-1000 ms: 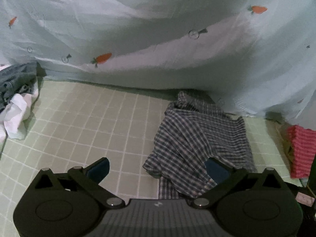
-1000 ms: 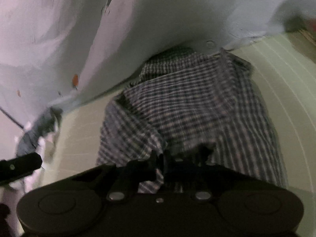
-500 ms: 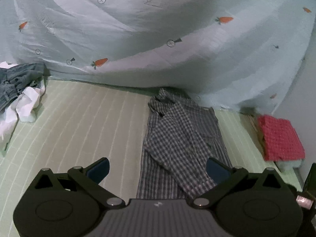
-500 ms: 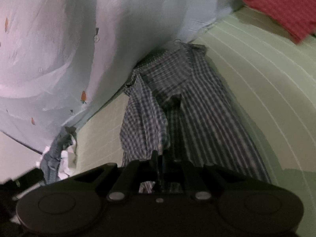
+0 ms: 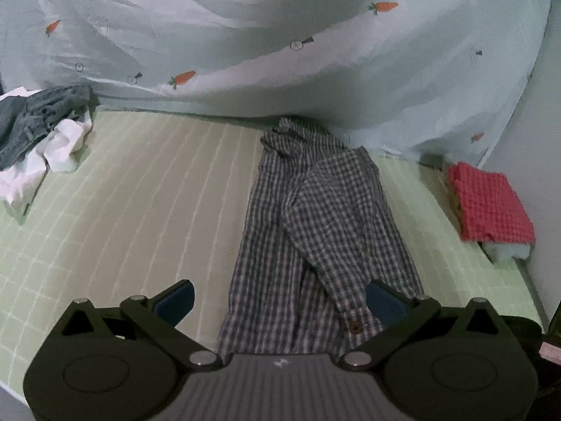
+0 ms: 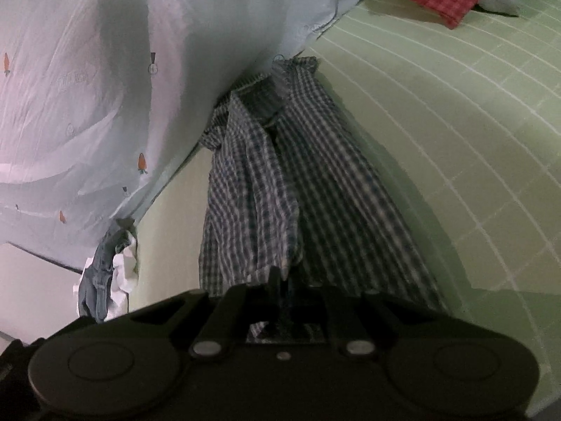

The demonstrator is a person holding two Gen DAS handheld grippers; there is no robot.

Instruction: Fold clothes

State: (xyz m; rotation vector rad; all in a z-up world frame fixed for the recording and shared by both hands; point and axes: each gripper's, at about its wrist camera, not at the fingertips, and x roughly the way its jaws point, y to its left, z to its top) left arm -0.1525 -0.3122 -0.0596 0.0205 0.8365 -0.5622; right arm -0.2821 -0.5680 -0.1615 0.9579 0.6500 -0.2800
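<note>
A blue and white checked shirt (image 5: 315, 231) lies stretched lengthwise on the green gridded sheet (image 5: 140, 203), collar at the far end by the blanket, one sleeve folded across its front. My left gripper (image 5: 280, 298) hovers open over the shirt's near end, its blue pads apart with cloth below and nothing pinched. In the right wrist view the same checked shirt (image 6: 315, 182) runs away from me, and my right gripper (image 6: 280, 280) is shut on the shirt's near edge, pulling it taut.
A pale blue blanket (image 5: 280, 52) with carrot prints is bunched along the far side. A heap of grey and white clothes (image 5: 42, 133) lies at the far left. A folded red waffle cloth (image 5: 491, 203) sits at the right edge.
Both grippers have drawn back toward me. The shirt went from a bunched heap to a long, stretched strip, dragged by the right gripper. The left gripper stayed open.
</note>
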